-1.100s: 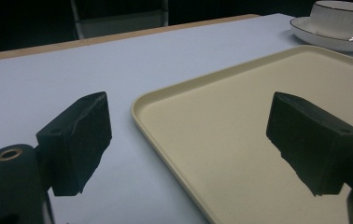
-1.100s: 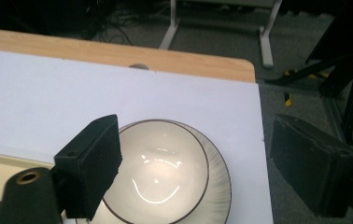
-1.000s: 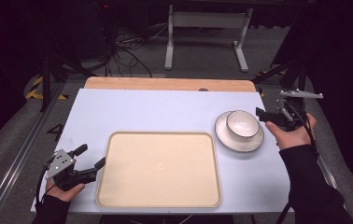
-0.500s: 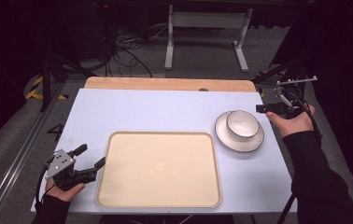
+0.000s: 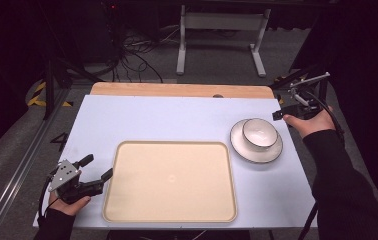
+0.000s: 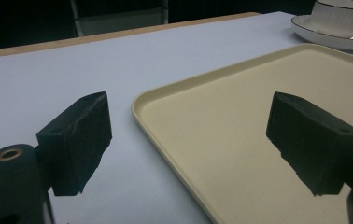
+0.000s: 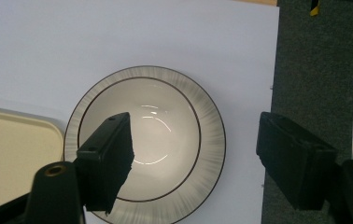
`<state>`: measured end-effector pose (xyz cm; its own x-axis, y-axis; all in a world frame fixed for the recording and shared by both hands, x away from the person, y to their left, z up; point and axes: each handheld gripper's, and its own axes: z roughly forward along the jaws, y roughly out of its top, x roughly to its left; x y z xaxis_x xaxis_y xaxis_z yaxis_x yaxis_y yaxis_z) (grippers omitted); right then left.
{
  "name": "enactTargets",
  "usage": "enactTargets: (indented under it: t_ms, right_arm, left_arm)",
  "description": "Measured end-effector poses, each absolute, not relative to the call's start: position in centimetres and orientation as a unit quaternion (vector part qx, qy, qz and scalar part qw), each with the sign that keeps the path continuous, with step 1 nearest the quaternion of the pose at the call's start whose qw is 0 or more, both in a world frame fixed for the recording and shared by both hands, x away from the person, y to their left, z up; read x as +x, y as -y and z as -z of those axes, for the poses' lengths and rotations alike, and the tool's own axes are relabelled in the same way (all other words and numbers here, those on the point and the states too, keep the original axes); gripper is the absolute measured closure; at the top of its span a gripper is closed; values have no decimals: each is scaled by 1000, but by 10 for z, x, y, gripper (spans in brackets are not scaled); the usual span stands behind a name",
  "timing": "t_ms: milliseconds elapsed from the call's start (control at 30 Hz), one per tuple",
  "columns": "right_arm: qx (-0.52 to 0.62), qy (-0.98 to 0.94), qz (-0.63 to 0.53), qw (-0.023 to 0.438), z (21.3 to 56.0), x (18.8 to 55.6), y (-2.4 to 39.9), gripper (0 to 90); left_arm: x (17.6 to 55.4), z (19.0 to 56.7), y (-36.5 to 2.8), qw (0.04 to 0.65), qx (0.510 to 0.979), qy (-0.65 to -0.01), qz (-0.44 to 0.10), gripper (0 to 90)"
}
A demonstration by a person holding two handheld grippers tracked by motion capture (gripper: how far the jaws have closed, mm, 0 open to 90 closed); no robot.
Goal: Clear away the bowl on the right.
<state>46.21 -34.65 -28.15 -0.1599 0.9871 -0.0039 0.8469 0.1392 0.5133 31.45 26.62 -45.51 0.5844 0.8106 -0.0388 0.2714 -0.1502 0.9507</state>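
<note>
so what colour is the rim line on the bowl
A thin dark line on the white round bowl rim, clearest in the right gripper view.

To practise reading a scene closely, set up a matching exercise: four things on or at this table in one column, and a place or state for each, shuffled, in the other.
Column one:
1. bowl
2. tray
3. left gripper
4. right gripper

Column two:
A. empty, in the middle near the front edge
B. sits on a plate
C. open, above the table's right edge
D. open, at the tray's left rim

Pairs: 1-B, 2-A, 3-D, 4-C
</note>
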Motion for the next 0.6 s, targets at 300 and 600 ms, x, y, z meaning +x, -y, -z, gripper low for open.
enactTargets:
  t_ms: [300, 600]
  right_arm:
    - [630, -743, -162, 157, 296, 477, 346, 302]
    - [634, -747, -140, 143, 316, 489, 346, 312]
  left_arm:
    - [315, 455, -266, 531, 715, -378, -253, 151]
    - [314, 455, -267, 531, 716, -378, -251, 151]
